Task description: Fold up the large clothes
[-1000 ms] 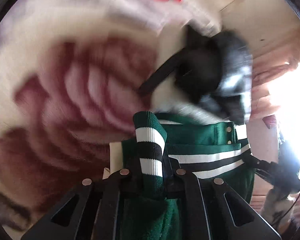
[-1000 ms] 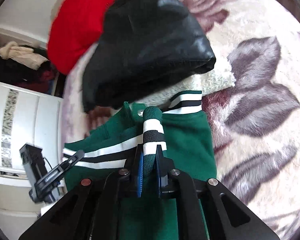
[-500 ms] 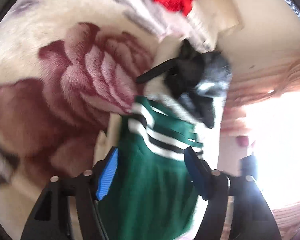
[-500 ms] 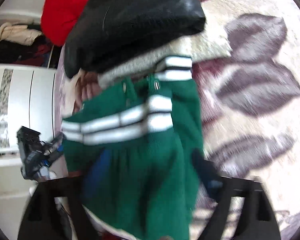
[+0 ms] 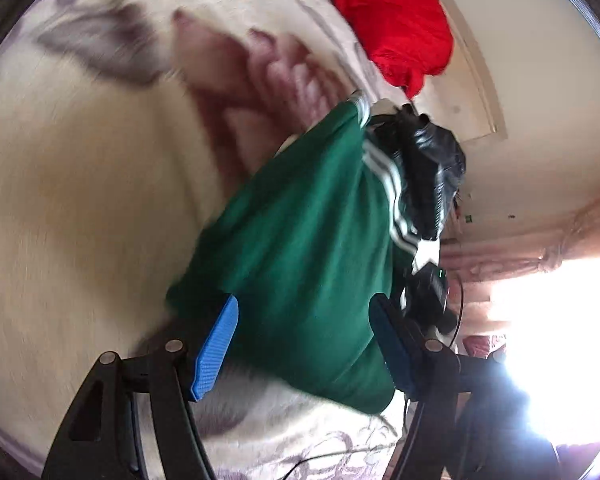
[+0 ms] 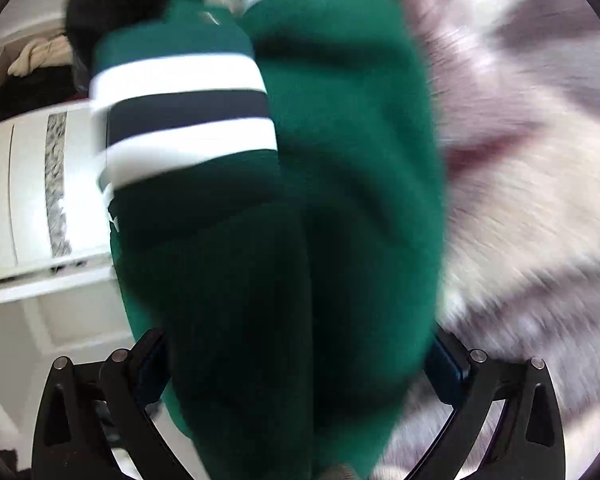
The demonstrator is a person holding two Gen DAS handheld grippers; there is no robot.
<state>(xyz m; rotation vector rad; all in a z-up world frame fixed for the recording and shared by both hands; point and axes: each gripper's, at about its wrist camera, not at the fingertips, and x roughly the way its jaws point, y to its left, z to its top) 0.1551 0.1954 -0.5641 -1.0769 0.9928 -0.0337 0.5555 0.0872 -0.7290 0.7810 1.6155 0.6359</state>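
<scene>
The green top lies folded into a thick bundle on the floral blanket, its striped hem at the far end against the black jacket. I read its long axis as running away from me, from the plain near edge toward that hem.

My left gripper stands with its jaws apart, blue pads either side of the bundle's near edge and pressing on nothing; the cloth simply lies between them.

In the right wrist view the top fills the frame, so I judge my right gripper the nearer of the two. Its jaws are opening, spread almost to the bundle's full width with the green cloth between them; I see no pad pinching it.

A red garment sits well beyond, and a white cabinet stands off to the right gripper's left.
</scene>
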